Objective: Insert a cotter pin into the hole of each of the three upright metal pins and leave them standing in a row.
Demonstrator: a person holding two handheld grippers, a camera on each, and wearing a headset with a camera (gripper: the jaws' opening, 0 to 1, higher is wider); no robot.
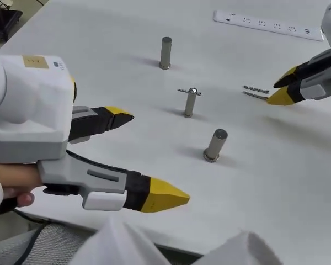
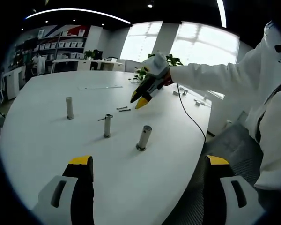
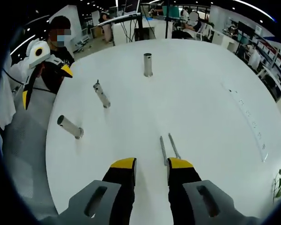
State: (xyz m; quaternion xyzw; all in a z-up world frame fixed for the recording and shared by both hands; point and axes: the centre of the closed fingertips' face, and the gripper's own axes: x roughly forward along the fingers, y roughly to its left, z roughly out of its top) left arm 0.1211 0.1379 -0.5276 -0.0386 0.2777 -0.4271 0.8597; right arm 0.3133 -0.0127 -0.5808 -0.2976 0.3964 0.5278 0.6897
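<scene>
Cotter pins (image 1: 256, 89): one seated, two loose. Right gripper (image 1: 282, 85), jaws apart, empty, should pinch one next; left gripper (image 1: 157, 156), near edge of the table (image 1: 99, 33), stands open.

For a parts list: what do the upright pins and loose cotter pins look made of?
Upright pins: likely steel, grey with a satin sheen and brighter tops. Loose cotter pins: thin grey metal wire, it seems; too small to judge finish.

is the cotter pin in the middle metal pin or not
In. A cotter pin sticks out sideways through the top of the middle metal pin, seen in the head view.
</scene>
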